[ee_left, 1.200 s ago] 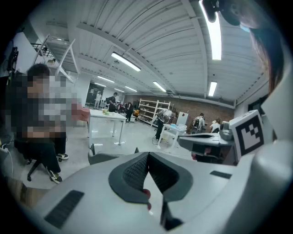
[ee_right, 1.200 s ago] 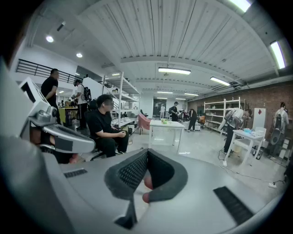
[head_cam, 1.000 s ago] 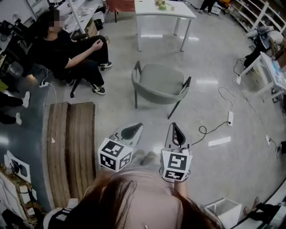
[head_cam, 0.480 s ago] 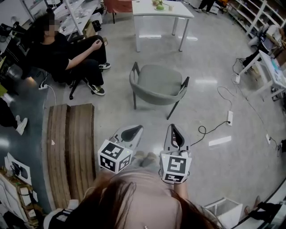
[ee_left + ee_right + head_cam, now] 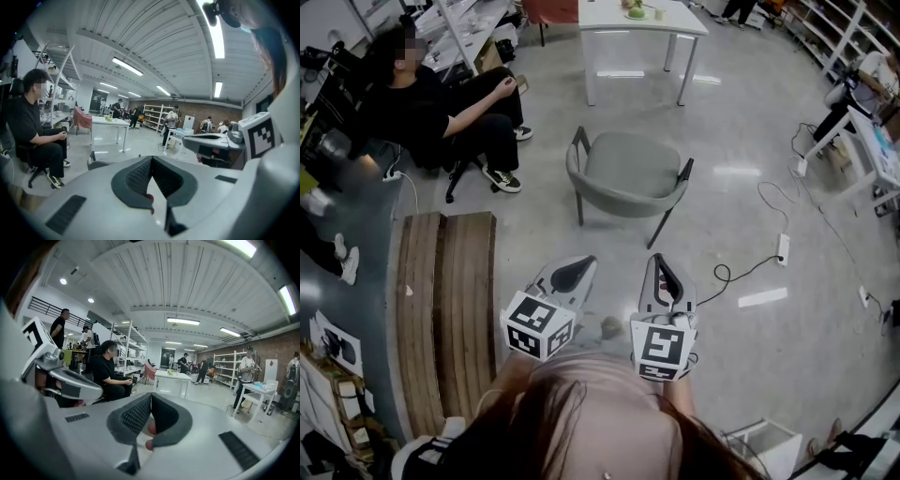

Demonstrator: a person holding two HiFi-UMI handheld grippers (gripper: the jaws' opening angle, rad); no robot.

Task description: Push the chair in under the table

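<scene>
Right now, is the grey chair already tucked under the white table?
No, the grey chair stands on its own, clearly apart from the white table beyond it.

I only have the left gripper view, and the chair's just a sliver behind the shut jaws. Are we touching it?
Observer: No. In the head view the left gripper and right gripper are both short of the grey chair, with bare floor between.
Operator: Which way does it face?
Observer: Its curved back looks to be toward the grippers. The seat opens toward the white table beyond it.
Operator: Right jaws?
Observer: Shut with nothing between them, per the right gripper view.
</scene>
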